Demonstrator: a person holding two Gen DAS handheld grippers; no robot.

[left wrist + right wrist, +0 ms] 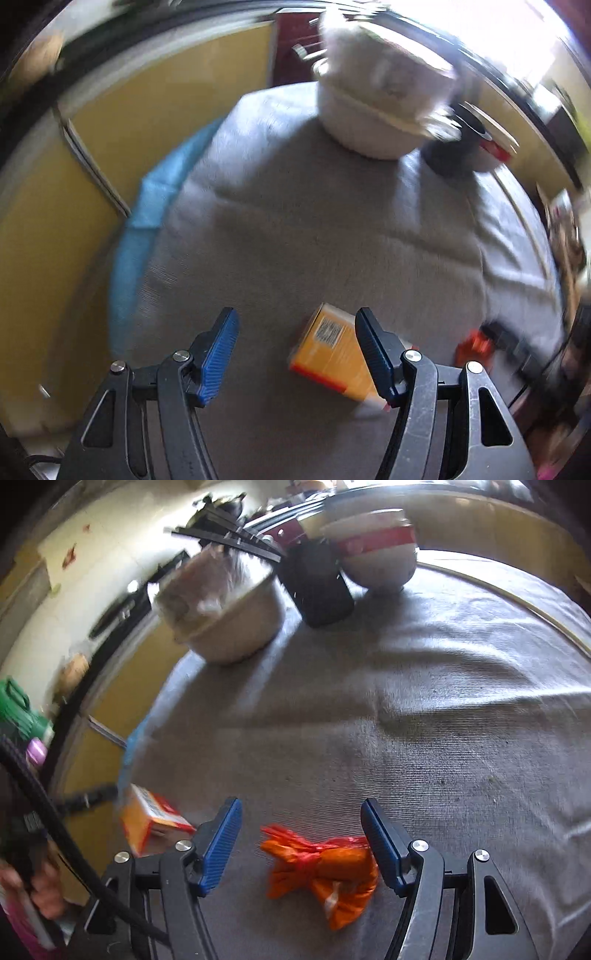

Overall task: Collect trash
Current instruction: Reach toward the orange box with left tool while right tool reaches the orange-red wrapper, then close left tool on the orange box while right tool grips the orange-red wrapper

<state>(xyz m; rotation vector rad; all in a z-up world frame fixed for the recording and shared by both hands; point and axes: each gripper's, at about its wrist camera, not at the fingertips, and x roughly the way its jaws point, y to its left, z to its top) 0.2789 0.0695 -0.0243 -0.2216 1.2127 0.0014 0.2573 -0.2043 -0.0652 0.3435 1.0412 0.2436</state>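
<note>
We hold both grippers spread: left gripper [297, 354] straddling the orange cardboard carton [334, 356], right gripper [301, 843] framing the knotted orange plastic bag [325, 873], ready to pinch each.

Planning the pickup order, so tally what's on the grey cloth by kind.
Orange-yellow carton: 1
Orange wrapper bundle: 1
Pale bowl holding scraps: 1
Red-banded bowl: 1
Black container: 1
Total: 5

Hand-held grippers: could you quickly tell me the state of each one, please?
Left hand-held gripper: open, empty, orange box between its fingers.
Right hand-held gripper: open, empty, orange wrapper between its fingers.
</note>
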